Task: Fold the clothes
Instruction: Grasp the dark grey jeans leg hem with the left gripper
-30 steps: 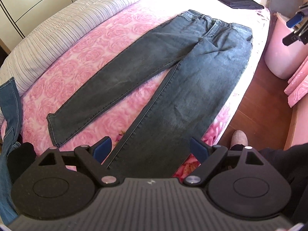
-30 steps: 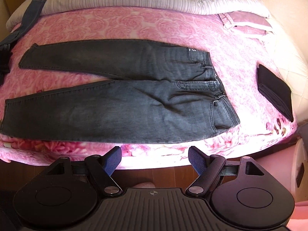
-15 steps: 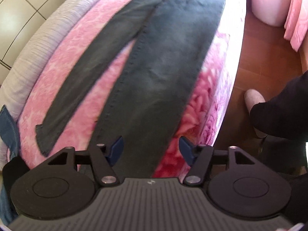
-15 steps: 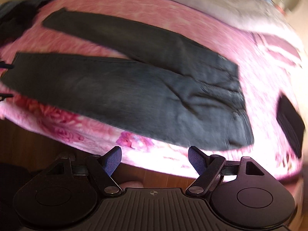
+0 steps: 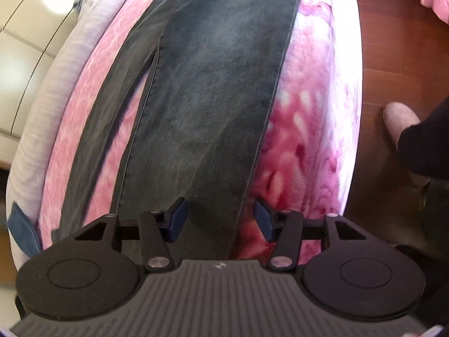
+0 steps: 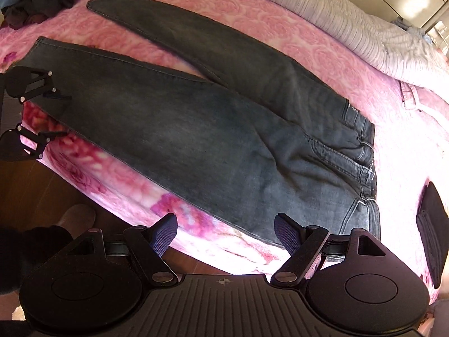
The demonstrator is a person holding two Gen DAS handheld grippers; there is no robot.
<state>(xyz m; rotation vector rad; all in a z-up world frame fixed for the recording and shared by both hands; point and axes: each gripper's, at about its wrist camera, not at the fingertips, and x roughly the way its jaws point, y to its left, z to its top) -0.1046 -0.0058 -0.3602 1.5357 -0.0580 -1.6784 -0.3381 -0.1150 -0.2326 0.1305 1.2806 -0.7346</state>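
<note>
Left wrist view: jeans (image 5: 207, 106) flat on the bed (image 5: 314, 90), nothing folded yet.

Both legs lie spread in a V, the near leg right along the bed's front edge, waistband toward the right end. Left claw (image 5: 218, 219) hangs wide open and empty over the near leg's cuff end. Right claw (image 6: 225, 236), also wide and empty, hovers off the front edge by the hip. I'd guess all folds are left. Room: bare blanket behind the far leg, a folded dark garment (image 6: 432, 224) near the right end, floor (image 5: 398, 42) just past the edge.
</note>
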